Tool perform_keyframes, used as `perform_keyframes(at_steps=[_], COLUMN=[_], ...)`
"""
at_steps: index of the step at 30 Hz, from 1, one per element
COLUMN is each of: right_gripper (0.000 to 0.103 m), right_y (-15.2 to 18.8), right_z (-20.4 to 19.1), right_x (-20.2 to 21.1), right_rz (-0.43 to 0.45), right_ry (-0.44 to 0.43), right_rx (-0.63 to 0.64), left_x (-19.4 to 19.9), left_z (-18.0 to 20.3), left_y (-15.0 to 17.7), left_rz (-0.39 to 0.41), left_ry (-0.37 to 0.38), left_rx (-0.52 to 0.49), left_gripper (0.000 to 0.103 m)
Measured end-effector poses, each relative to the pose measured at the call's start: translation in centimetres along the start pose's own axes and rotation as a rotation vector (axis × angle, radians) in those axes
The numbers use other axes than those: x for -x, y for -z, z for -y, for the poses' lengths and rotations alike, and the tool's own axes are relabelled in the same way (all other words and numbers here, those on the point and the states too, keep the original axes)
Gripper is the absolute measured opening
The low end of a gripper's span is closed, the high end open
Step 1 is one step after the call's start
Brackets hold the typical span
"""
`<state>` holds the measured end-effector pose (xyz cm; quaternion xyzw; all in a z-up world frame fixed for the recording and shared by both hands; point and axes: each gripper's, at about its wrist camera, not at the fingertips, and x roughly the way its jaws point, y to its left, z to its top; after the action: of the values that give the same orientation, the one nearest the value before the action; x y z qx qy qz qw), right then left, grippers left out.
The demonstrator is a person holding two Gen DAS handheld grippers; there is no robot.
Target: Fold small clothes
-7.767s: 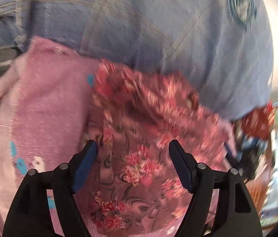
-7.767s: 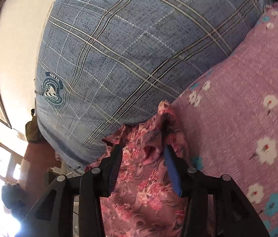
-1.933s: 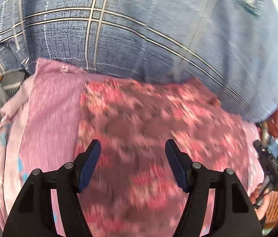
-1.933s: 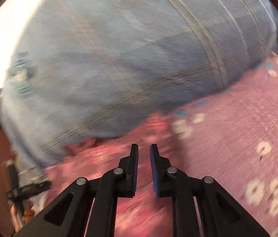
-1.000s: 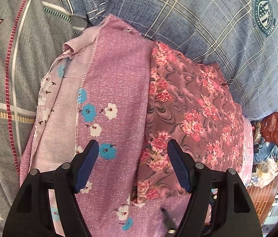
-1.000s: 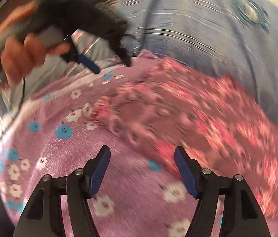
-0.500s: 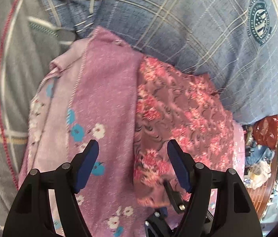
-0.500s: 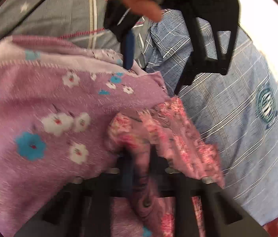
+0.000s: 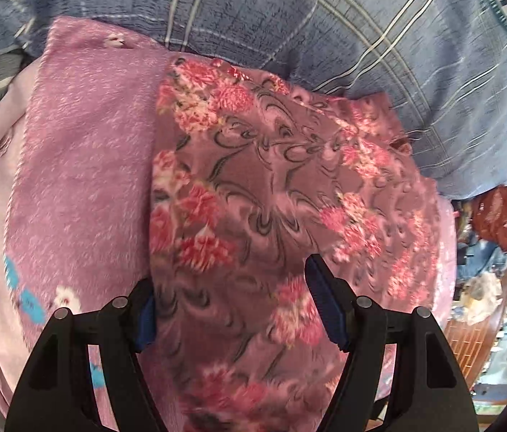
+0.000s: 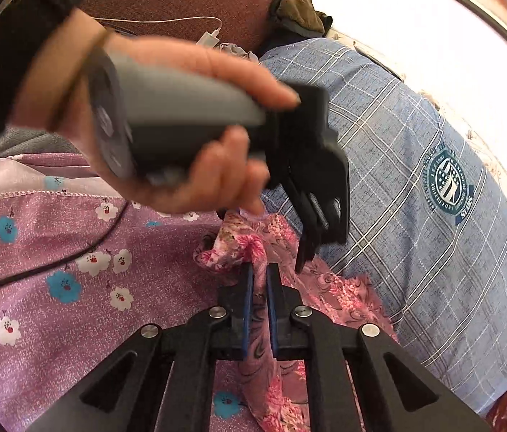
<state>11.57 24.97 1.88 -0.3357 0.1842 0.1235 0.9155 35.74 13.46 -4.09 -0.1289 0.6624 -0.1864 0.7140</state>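
Right hand-held gripper (image 10: 257,284), lower centre, just closed, now pinching rose-floral pink cloth (image 10: 253,248) lying mid-frame on the bed's purple flowered blanket (image 10: 73,288); left hand-held gripper (image 9: 235,309) spread above it. Next fold ready to start.

A round dark-teal crest badge (image 10: 447,183) is printed on the blue checked pillow (image 10: 415,252). Its banner seems to read "STARS". The small ring lettering around it is too fine to read.
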Motion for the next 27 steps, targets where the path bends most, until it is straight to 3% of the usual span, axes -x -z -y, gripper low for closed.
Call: perform_keyframes(at_steps=[3, 5, 7, 14, 20, 23, 24, 25, 26, 27], right_gripper=[0.004, 0.004, 0.004, 0.002, 0.001, 0.004, 0.006, 0.015, 0.036, 0.049], right_y=[0.5, 0.8, 1.1, 2.0, 3.4, 4.4, 4.8, 5.0, 5.1, 5.0], right_z=[0.7, 1.5, 2.1, 4.5, 8.0, 9.1, 8.8, 8.3, 7.3, 6.5], right_x=[-0.3, -0.5, -0.7, 0.3, 1.8, 1.6, 1.9, 2.1, 2.5, 2.8], right_rz=[-0.004, -0.009, -0.012, -0.007, -0.013, -0.062, -0.07, -0.072, -0.068, -0.059], right_ry=[-0.008, -0.017, -0.023, -0.045, -0.048, -0.117, -0.103, -0.089, -0.074, -0.059], right_rx=[-0.024, -0.053, -0.08, -0.187, -0.32, -0.378, -0.364, -0.333, -0.284, -0.245], left_x=[0.5, 0.8, 1.2, 3.7, 4.7, 4.7, 4.7, 4.6, 4.6, 4.6], left_z=[0.3, 0.6, 1.3, 4.0, 8.4, 8.7, 8.5, 8.4, 8.3, 8.1], left_y=[-0.7, -1.1, -1.2, -0.6, 0.0, -0.2, -0.2, -0.2, -0.3, -0.4], left_rz=[0.017, 0.013, 0.024, 0.102, 0.134, 0.129, 0.123, 0.116, 0.107, 0.095], left_ry=[0.045, 0.048, -0.019, 0.0, -0.055, -0.084, -0.083, -0.09, -0.099, -0.116], left_rx=[0.012, 0.003, -0.039, -0.088, -0.167, -0.148, -0.137, -0.133, -0.138, -0.146], left_gripper=[0.064, 0.03, 0.011, 0.009, 0.009, 0.009, 0.009, 0.009, 0.009, 0.009])
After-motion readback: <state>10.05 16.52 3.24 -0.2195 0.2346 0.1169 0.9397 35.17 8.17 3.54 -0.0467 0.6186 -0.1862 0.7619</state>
